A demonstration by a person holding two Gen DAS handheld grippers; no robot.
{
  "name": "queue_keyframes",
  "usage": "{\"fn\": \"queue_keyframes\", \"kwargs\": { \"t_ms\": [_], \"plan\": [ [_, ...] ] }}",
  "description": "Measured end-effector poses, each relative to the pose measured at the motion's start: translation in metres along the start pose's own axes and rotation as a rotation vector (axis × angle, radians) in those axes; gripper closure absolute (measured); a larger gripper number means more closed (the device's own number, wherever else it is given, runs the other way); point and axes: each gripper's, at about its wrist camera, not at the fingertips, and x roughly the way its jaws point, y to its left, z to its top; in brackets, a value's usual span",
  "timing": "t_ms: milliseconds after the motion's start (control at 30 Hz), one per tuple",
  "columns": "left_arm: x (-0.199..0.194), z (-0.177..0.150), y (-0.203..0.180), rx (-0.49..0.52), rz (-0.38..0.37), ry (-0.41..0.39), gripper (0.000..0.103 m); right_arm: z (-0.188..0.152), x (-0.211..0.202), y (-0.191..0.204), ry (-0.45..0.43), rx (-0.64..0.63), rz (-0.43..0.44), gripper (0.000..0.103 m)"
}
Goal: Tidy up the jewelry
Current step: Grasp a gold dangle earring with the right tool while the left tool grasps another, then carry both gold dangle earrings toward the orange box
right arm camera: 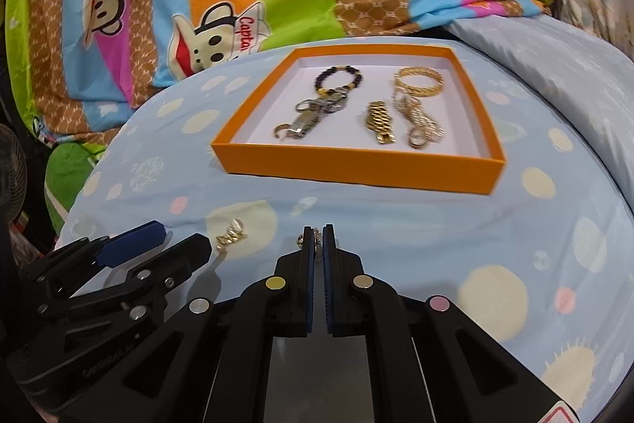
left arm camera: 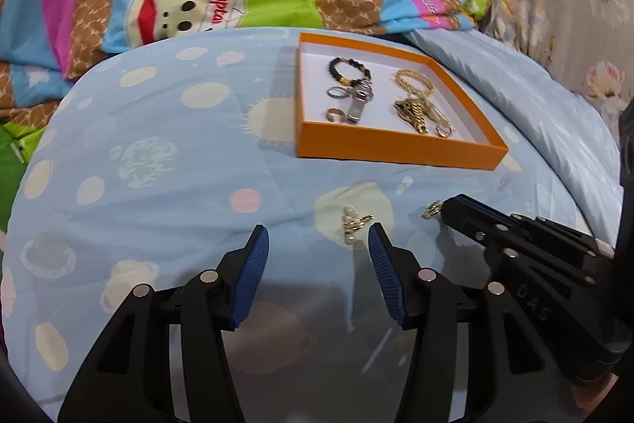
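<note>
Orange tray [right arm camera: 356, 167] sits on the blue quilt [left arm camera: 158, 185], holding bracelets. Right claw [right arm camera: 316, 236] is pinching a small gold ring [right arm camera: 308, 237] near it. Left claw [left arm camera: 317, 238], spread, flanks a gold earring [left arm camera: 354, 222].

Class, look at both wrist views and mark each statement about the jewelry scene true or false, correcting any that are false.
1. The right gripper has its fingers closed on a small gold piece. True.
2. The orange box holds no jewelry. False: it holds a dark beaded bracelet, gold chains and silver pieces.
3. The left gripper is open. True.
4. The pearl-and-gold piece lies inside the box. False: it lies on the blue bedding, in front of the box.
5. The box has its lid on. False: it is open at the top.
</note>
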Motion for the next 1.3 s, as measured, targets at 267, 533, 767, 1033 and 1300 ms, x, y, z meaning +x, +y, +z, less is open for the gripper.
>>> {"fn": "queue_keyframes", "kwargs": {
  "t_ms": [267, 533, 767, 1033, 1300],
  "plan": [
    [0.019, 0.007, -0.016, 0.054, 0.026, 0.037, 0.07, -0.005, -0.005, -0.02, -0.003, 0.063, 0.006, 0.099],
    [0.017, 0.008, -0.014, 0.046, 0.014, 0.021, 0.091, -0.006, -0.009, -0.021, -0.019, 0.064, 0.006, 0.099],
    [0.008, 0.011, -0.018, 0.048, 0.012, -0.005, 0.1, 0.0, -0.024, -0.023, -0.056, 0.065, 0.003, 0.099],
    [0.001, 0.024, -0.021, 0.044, -0.003, -0.036, 0.1, 0.023, -0.042, -0.028, -0.115, 0.056, -0.009, 0.099],
    [-0.021, 0.045, -0.015, 0.033, -0.014, -0.097, 0.1, 0.039, -0.054, -0.036, -0.159, 0.059, -0.018, 0.099]
  ]
}}
